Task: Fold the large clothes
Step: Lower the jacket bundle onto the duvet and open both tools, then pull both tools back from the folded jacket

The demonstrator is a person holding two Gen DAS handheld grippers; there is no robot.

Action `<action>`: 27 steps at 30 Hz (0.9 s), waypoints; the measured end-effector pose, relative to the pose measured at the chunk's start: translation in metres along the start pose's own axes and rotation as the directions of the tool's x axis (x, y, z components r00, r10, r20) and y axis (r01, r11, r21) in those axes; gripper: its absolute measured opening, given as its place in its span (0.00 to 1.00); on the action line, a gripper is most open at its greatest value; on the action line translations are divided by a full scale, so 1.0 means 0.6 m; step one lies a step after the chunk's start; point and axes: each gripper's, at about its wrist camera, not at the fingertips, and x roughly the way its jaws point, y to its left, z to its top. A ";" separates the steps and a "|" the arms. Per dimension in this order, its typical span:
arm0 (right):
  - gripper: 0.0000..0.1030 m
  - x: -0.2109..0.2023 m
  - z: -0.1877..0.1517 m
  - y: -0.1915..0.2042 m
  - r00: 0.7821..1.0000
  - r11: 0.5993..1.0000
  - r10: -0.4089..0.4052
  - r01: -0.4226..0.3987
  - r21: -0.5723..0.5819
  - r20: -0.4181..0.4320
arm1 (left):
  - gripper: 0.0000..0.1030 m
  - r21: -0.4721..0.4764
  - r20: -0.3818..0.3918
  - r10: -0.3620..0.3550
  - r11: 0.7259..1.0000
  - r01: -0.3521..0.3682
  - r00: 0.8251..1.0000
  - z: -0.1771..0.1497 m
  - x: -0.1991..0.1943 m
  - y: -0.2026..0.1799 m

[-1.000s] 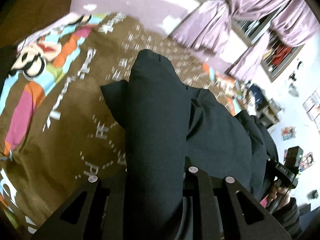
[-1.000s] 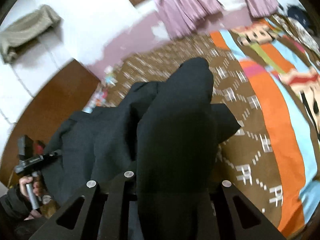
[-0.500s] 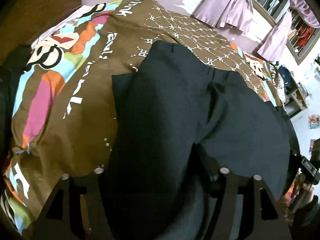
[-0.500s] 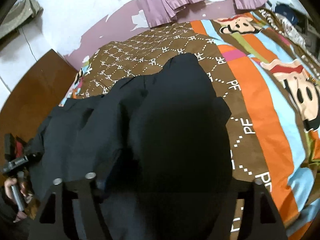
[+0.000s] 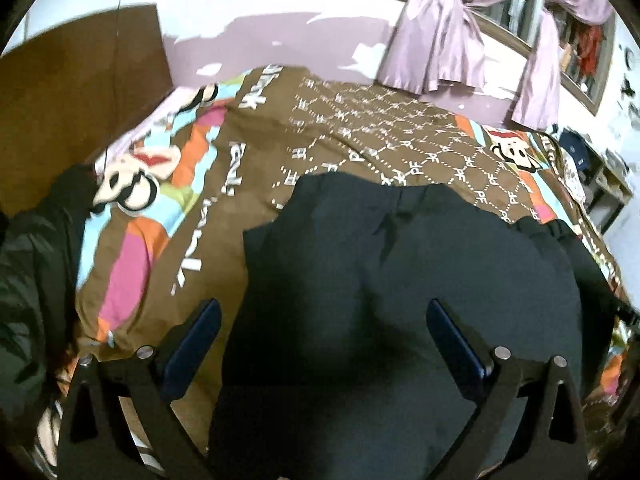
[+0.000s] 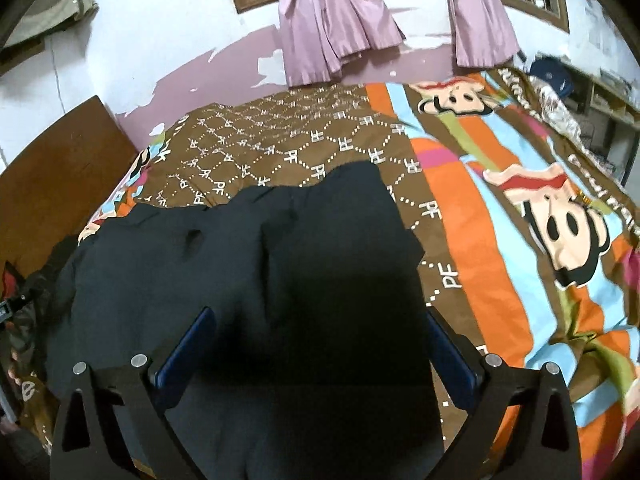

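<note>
A large black garment (image 5: pixel 392 272) lies spread on the bed with the brown and striped cartoon cover (image 5: pixel 360 140); it also shows in the right wrist view (image 6: pixel 280 264). My left gripper (image 5: pixel 324 312) is open, its blue-padded fingers (image 5: pixel 196 332) wide apart over the near part of the cloth. My right gripper (image 6: pixel 320 320) is open too, its fingers (image 6: pixel 188 344) spread over the garment's near right part. The cloth passes between and under both pairs of fingers, loose.
The bed cover (image 6: pixel 520 220) stretches to the right. A wooden headboard (image 5: pixel 80 68) stands at the left, with dark clothing (image 5: pixel 36 260) beside it. Purple curtains (image 6: pixel 336 28) hang on the far wall. Shelves with clutter (image 6: pixel 600 92) stand at the far right.
Both grippers have opened and let go of the black garment. The garment has dropped from a raised hold to lie spread on the bed.
</note>
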 end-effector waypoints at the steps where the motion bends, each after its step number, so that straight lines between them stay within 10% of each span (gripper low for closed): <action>1: 0.98 -0.006 0.001 0.005 1.000 1.000 -0.004 0.004 -0.012 0.004 | 0.98 0.026 0.012 0.017 1.000 -0.018 1.000 0.001 -0.008 -0.009; 9: 0.99 -0.082 -0.005 0.060 0.995 0.991 0.003 0.010 -0.130 0.099 | 0.98 0.149 0.117 0.030 0.988 -0.048 0.993 -0.005 -0.064 -0.051; 27: 0.99 -0.207 -0.061 0.140 0.969 0.977 0.084 -0.034 -0.210 0.232 | 0.98 0.101 0.326 0.019 0.993 -0.055 0.945 -0.024 -0.211 -0.049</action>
